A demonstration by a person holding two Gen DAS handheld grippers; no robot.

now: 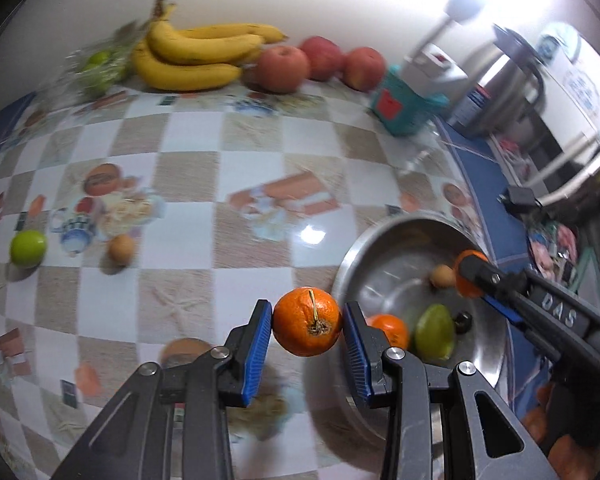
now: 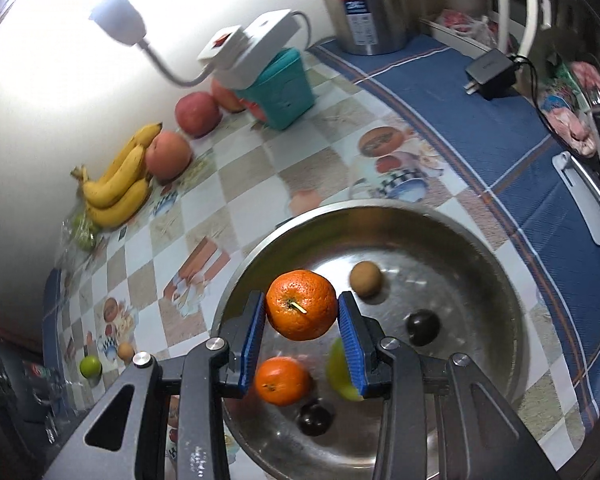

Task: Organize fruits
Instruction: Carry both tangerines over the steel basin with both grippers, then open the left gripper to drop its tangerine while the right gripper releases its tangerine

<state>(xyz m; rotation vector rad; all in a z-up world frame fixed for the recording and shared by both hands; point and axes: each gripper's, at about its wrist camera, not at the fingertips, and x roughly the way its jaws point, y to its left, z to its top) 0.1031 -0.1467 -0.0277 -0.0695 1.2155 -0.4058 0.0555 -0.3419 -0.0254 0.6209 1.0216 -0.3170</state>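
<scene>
Both grippers carry fruit toward the same place. The left gripper [image 1: 307,334] has its blue-padded jaws closed on a round orange mandarin with a dry stalk [image 1: 307,322], pads pressing it on either side, and it hangs over the chequered counter [image 1: 220,152] just short of the rim of the wide stainless-steel bowl [image 1: 380,240], which lies to the right of and below those jaws. The right gripper [image 2: 302,322] holds a second orange mandarin, stalk end up [image 2: 301,305], just as narrowly, and this one is already over the bowl's inside.

Below the right jaws lie a smaller orange mandarin [image 2: 282,380], a pale green pear-shaped fruit [image 2: 338,372] partly hidden by the right pad, two dark round fruits [image 2: 422,326] and a small brown round fruit [image 2: 365,279]. The step in hand looks like dropping both mandarins in.

To do it well, I would lower the right one before releasing, aiming for the bare steel ahead of the jaws, between the brown fruit and the near rim, so that it does not land on the fruit beneath. The left one should clear the rim fully first; released where it is, it would likely strike the edge or roll off across the counter. Keep the two grippers apart over the bowl. A green lime [image 1: 28,248] and another brown fruit [image 1: 121,249] wait on the counter far left of the left jaws.
</scene>
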